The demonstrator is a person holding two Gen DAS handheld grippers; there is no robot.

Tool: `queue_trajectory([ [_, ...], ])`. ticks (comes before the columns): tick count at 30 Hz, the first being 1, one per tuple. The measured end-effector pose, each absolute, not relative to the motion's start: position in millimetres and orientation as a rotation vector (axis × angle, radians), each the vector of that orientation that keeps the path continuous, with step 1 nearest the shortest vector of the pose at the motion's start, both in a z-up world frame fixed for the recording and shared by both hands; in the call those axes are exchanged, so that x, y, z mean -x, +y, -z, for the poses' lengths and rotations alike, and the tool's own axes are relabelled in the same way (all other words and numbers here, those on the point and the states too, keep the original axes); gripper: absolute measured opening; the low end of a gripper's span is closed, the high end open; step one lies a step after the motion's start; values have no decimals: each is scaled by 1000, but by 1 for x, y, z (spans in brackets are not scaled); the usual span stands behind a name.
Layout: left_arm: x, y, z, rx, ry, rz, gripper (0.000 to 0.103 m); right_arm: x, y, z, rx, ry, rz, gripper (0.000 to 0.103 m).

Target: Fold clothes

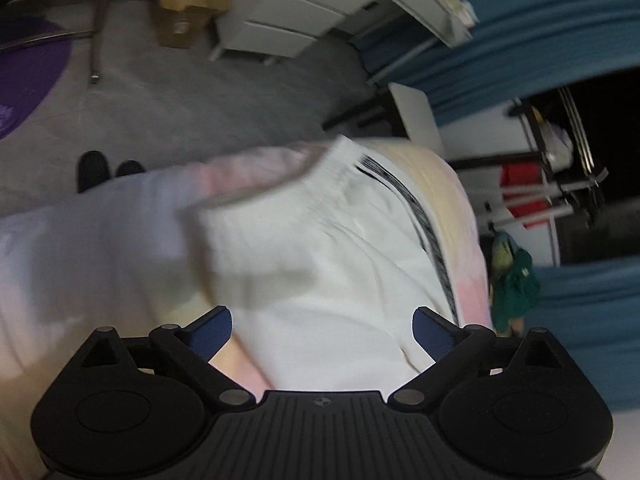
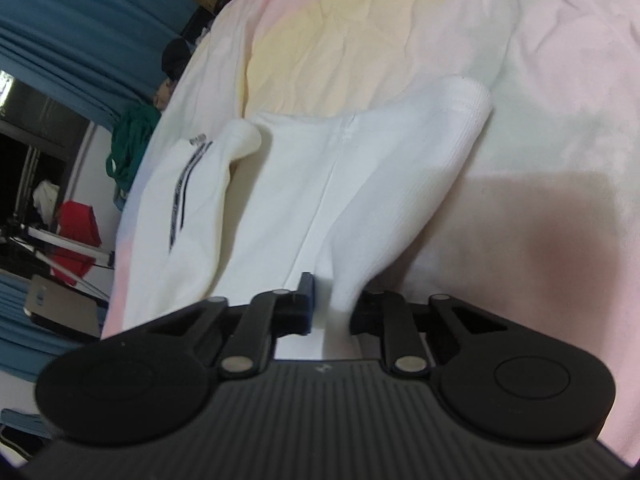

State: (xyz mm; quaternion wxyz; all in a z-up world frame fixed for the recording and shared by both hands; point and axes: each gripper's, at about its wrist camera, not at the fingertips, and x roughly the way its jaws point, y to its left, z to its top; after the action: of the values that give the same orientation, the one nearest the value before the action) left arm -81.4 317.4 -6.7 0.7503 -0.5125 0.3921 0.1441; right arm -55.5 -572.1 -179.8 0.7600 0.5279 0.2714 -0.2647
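A white garment (image 1: 320,256) with a black side stripe (image 1: 424,224) lies on a pastel pink, yellow and white bed sheet (image 1: 100,240). My left gripper (image 1: 322,334) is open just above it, blue pads (image 1: 212,332) wide apart and empty. In the right wrist view the same white garment (image 2: 312,184) lies partly folded, its ribbed band (image 2: 460,128) lifted on the right. My right gripper (image 2: 332,308) is shut on a pinch of the white fabric at its near edge and holds that edge off the sheet (image 2: 560,80).
Beyond the bed lie a grey floor (image 1: 200,100), a cardboard box (image 1: 188,4), white drawers (image 1: 288,16), black shoes (image 1: 108,168) and blue curtains (image 1: 540,40). A green cloth (image 2: 128,148) and a red item (image 2: 76,232) sit beside the bed.
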Motion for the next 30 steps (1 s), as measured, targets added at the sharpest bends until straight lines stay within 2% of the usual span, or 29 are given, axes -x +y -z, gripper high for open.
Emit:
queue_trajectory([
  [7,56,316,64,1273,905,-237,96,59,-568,162,-1118,539,570,12],
  [12,40,298,72,1262,858,-228,95,61,-565,152,-1084,504,568,11],
  [15,37,293,75,1265,826,-247,83,63,-564,147,-1070,478,569,11],
  [17,41,296,78,1283,816,-253,71,65,-564,145,-1072,463,568,10],
  [19,47,299,76,1316,772,-234,64,68,-564,142,-1075,448,566,10],
  [22,57,304,74,1369,686,-212,59,70,-564,142,-1094,438,563,10],
  [26,60,307,81,1412,680,-265,60,69,-564,144,-1098,453,573,10],
  [30,45,300,88,1332,851,-345,72,68,-565,146,-1102,470,584,10],
])
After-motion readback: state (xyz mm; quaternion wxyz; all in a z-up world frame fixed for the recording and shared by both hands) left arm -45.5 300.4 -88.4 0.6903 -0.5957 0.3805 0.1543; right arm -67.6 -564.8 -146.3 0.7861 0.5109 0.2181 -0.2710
